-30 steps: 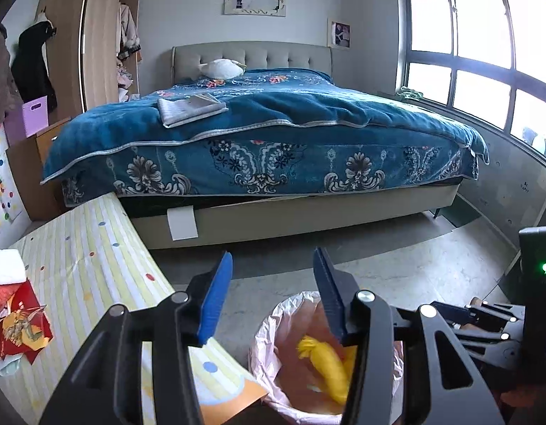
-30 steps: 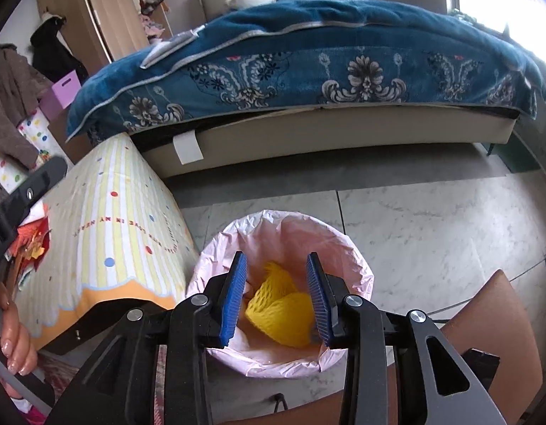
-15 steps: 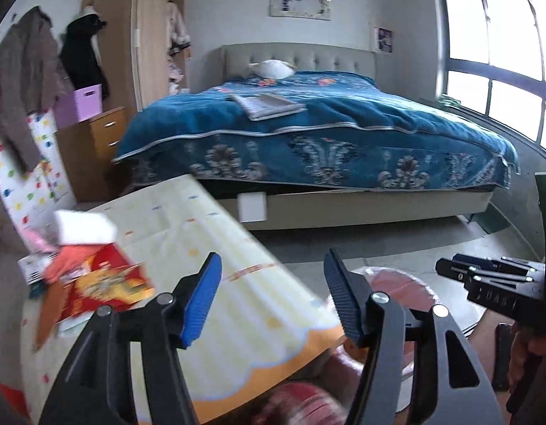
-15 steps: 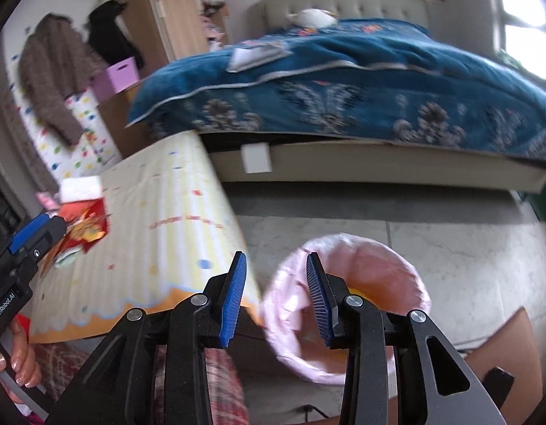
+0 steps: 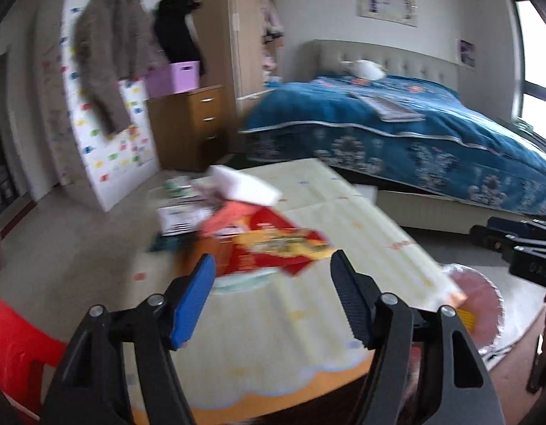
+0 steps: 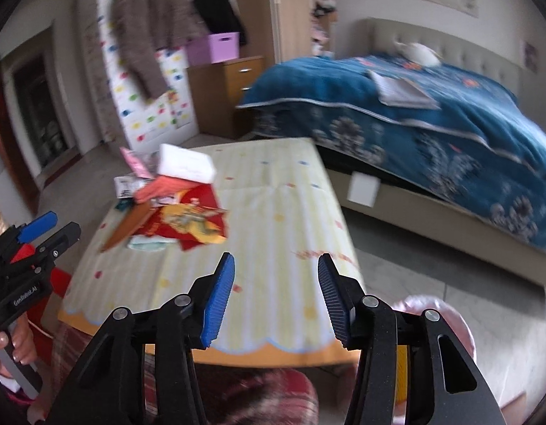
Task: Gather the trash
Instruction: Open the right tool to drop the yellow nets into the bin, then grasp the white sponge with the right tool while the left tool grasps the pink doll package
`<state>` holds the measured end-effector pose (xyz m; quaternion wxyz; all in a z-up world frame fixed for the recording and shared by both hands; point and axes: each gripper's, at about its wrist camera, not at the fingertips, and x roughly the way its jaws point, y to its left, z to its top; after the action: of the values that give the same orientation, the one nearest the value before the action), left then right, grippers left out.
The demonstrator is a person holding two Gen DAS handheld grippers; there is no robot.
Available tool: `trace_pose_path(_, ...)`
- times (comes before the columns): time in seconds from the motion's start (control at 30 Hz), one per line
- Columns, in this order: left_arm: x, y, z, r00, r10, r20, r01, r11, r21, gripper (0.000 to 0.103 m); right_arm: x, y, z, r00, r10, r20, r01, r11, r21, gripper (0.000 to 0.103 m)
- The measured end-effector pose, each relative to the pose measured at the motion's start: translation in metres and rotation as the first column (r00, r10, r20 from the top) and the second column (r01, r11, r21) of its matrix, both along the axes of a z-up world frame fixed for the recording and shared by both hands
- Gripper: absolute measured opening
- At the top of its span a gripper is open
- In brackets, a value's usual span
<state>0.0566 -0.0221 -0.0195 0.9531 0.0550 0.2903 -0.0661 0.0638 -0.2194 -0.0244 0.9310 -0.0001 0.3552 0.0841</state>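
**Kid:** What just changed?

**Helper:** A moment ago both grippers were over the pink-lined trash bin [image 6: 446, 315] with a yellow thing inside it. Now both have swung away to the table [image 5: 308, 336] with the striped yellow cloth. I think one piece is dropped in and they are going back for more.

**Kid:** Are the grippers holding anything?

**Helper:** No. The left gripper [image 5: 273, 301] is spread wide with nothing between its fingers. The right gripper [image 6: 274, 297] is spread apart and empty too.

**Kid:** Where is the trash now?

**Helper:** It sits in a pile [image 6: 173, 212] on the far left part of the table. The left gripper points right at it but is not touching it. The bin is on the floor, just beside the table's near right corner.

**Kid:** What does the trash look like?

**Helper:** On top is a flat red and yellow wrapper [image 5: 276, 248]. It looks thin and crinkly. Behind it lies a white block [image 6: 186, 163] like folded tissue. There are orange, pink and pale green bits too, but the pictures are blurry, so I cannot tell what they are.

**Kid:** Is the job almost done?

**Helper:** Not yet, I think. A lot is left on the table.
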Motion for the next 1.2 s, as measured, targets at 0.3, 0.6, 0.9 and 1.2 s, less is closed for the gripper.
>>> trace_pose_path(0.3, 0.018, 0.096, 0.005, 0.985, 0.168, -0.028, -0.168, 0.986, -0.022, 0.069, 0.058, 0.073, 0.009, 0.991, 0.132, 0.005, -0.131, 0.991, -0.033, 0.05)
trace_pose_path(0.6, 0.073, 0.147, 0.005, 0.973, 0.224, -0.046, -0.225, 0.974, -0.009, 0.069, 0.148, 0.139, -0.001, 0.973, 0.228, -0.022, -0.229, 0.972, -0.054, 0.049)
trace_pose_path(0.9, 0.128, 0.16, 0.0, 0.971, 0.23, -0.066, -0.23, 0.973, 0.004, 0.069, 0.206, 0.185, -0.022, 0.957, 0.281, -0.079, -0.287, 0.954, -0.088, 0.036)
trace_pose_path(1.2, 0.122, 0.149, -0.006, 0.974, 0.206, -0.098, -0.208, 0.978, -0.015, 0.069, 0.178, 0.157, -0.02, 0.965, 0.255, -0.065, -0.259, 0.964, -0.053, 0.015)
